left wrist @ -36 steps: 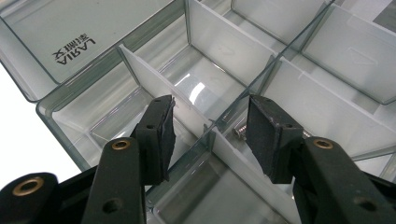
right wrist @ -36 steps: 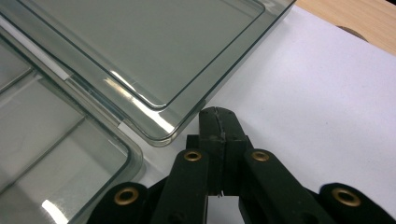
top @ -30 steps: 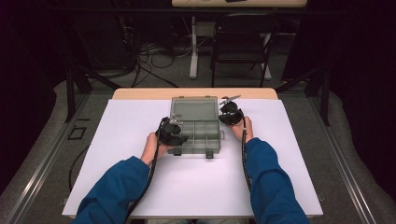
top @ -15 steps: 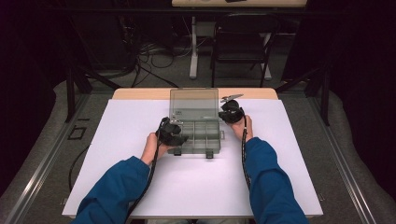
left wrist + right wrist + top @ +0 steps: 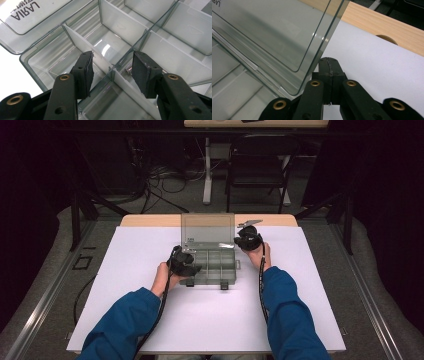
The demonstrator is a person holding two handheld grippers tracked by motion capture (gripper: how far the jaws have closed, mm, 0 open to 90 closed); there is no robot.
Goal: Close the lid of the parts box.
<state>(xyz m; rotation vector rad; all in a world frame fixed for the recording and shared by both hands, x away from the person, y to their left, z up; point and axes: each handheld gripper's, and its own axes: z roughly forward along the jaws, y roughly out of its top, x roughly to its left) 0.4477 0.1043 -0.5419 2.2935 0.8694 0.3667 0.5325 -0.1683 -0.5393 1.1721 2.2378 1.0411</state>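
A clear plastic compartment box (image 5: 214,268) sits mid-table with its lid (image 5: 208,230) standing upright at the back. My left gripper (image 5: 196,269) is at the box's front left corner. Its jaws (image 5: 112,63) are open and straddle a white divider (image 5: 100,60) over the compartments. A small silver screw (image 5: 128,70) lies in a compartment beside the right-hand pad. My right gripper (image 5: 240,243) is at the box's back right corner, shut with nothing held. Its tip (image 5: 328,61) rests against the lid's (image 5: 287,32) side edge.
A white sheet (image 5: 150,320) covers the table, and a wooden strip (image 5: 150,220) shows at the far edge with a round hole (image 5: 387,38). A dark chair (image 5: 260,175), a desk leg and floor cables lie beyond the table.
The lid has swung up from nearly flat to upright. My right gripper has moved back with its edge. The left gripper has held still at the box's front left.
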